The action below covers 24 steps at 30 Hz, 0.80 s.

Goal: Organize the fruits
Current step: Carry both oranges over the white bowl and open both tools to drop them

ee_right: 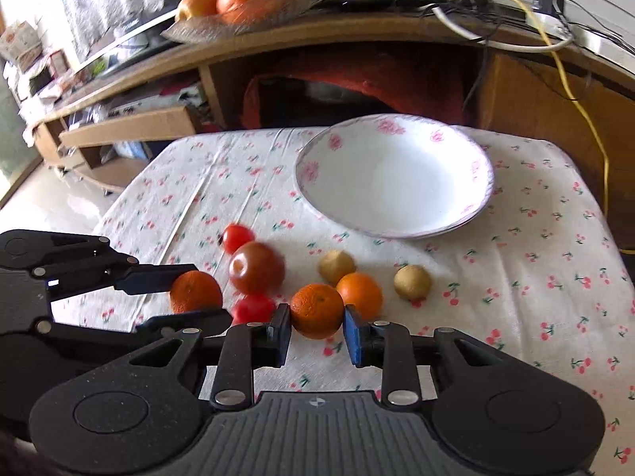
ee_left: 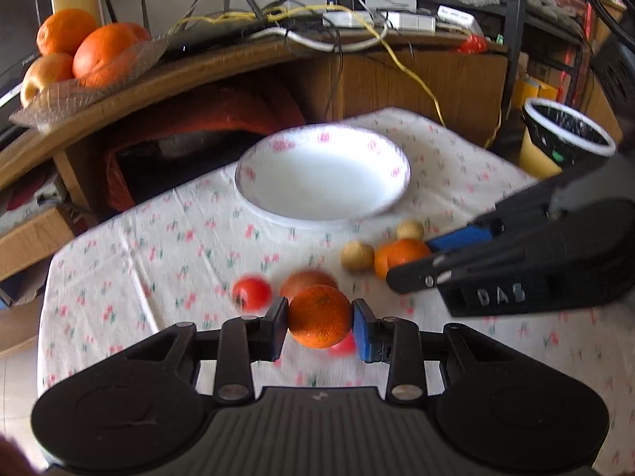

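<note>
Both claws are clamped on fruit over the cloth-covered counter [ee_right: 528, 214]. The left claw [ee_left: 319, 317] pinches a mandarin [ee_left: 319, 316] between its black pad and its blue pad, the fruit filling the narrow gap. In the right wrist view that same claw reaches in from the left edge, its two long fingers [ee_right: 158, 277] closed above and below the mandarin.

The right claw [ee_right: 316, 319] grips a second mandarin [ee_right: 316, 304] the same way, pads pressed to its sides. In the left wrist view it comes in from the right, and the orange fruit shows between its fingertips.

Loose on the flowered cloth lie the other fruits. A third mandarin [ee_right: 360, 294] sits just behind the one in the right claw, touching it. Two pale brown kiwis [ee_right: 336, 266] rest near it, one behind and one to the right. A reddish-brown apple [ee_right: 256, 267] is blurred between the two claws, with a small red tomato [ee_right: 237, 237] behind it and another red tomato [ee_right: 254, 307] in front.

The white bowl [ee_right: 482, 166] with pink flowers on its rim stands further back on the counter, with nothing in it. Behind, on a wooden shelf [ee_right: 357, 35], a mesh tray [ee_right: 222, 27] holds more oranges.
</note>
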Tool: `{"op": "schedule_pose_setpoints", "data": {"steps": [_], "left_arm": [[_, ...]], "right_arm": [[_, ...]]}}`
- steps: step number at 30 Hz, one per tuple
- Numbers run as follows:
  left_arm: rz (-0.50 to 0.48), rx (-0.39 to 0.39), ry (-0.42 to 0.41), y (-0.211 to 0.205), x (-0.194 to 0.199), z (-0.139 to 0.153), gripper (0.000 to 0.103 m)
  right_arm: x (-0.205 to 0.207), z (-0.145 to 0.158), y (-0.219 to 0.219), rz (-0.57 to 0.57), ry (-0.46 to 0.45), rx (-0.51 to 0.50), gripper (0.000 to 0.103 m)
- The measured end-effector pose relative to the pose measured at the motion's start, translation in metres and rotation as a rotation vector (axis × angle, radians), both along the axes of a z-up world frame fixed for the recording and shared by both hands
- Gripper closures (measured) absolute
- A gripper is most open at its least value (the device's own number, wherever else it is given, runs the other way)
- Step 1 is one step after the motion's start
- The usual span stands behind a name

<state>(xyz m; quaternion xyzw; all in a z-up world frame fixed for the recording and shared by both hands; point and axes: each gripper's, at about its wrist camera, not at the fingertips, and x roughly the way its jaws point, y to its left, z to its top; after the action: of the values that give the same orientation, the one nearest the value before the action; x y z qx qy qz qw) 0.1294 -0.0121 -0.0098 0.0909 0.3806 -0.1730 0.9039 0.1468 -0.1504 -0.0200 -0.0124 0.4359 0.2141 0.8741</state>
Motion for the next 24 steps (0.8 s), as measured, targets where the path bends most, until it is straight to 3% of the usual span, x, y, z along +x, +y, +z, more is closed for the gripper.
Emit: {"op": "schedule_pose_setpoints", "data": {"steps": [11,24], "left_arm": [[0.019,-0.065,-0.021,-0.016,0.068,0.005,0.061],[0.054,-0.096,0.021,-0.017,0.096,-0.017,0.061]], "right_arm": [[0.044,0.011,-0.026,-0.141,-0.041,0.041,0.079],[0.069,-0.002,-0.032,-0.148,-0.044,0.036,0.079]]}}
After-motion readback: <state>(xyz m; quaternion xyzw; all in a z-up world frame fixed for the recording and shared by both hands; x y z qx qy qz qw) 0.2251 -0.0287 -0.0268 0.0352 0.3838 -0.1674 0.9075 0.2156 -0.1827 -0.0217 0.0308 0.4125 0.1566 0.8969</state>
